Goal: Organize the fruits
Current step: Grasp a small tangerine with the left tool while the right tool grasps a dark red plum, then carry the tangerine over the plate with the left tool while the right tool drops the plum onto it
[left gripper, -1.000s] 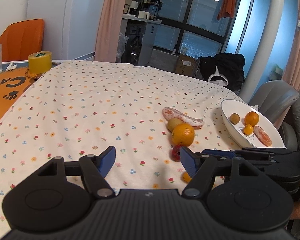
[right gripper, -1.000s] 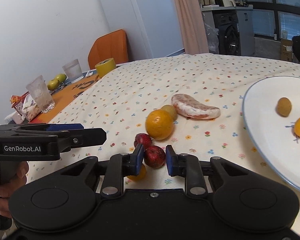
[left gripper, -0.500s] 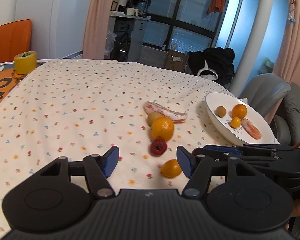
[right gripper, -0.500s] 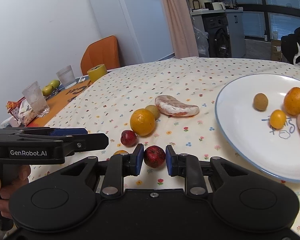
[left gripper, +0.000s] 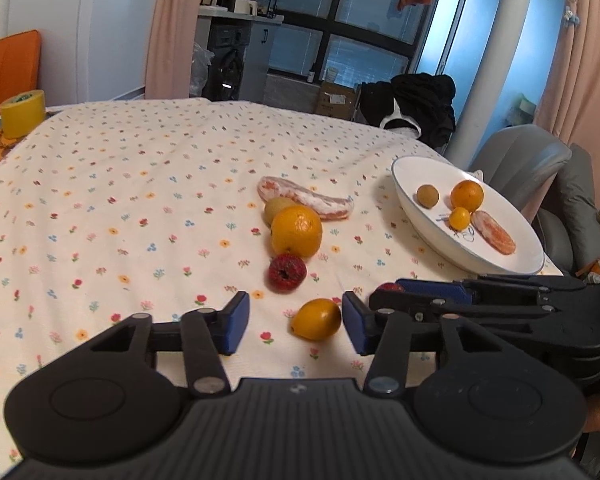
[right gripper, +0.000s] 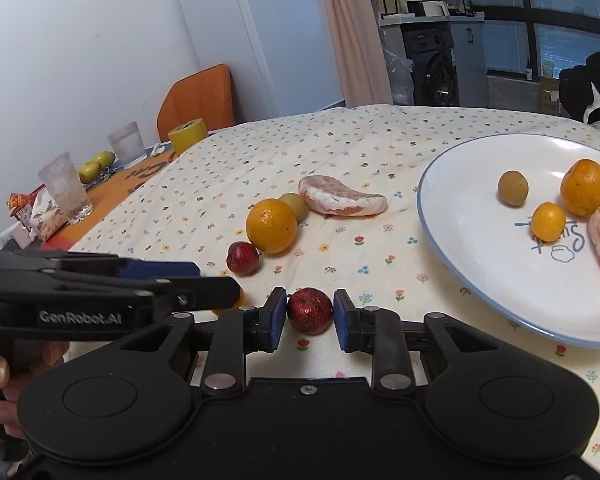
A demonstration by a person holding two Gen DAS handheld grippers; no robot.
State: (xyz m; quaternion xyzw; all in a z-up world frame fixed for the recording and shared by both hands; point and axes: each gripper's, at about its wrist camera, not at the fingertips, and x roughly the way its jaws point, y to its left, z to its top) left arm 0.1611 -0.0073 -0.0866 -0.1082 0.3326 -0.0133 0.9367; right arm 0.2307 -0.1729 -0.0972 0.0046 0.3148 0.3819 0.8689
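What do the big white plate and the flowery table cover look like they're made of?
The plate looks like glazed ceramic: glossy white with soft reflections, a thin blue rim and a printed blue doodle. It might be melamine; the look leaves that open. The table cover looks like matte woven cloth, probably cotton, since it wrinkles softly and shows no shine.

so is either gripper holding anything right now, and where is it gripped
The right gripper holds a small red fruit, pinched across its middle by both pads. The left gripper is open and holds nothing.
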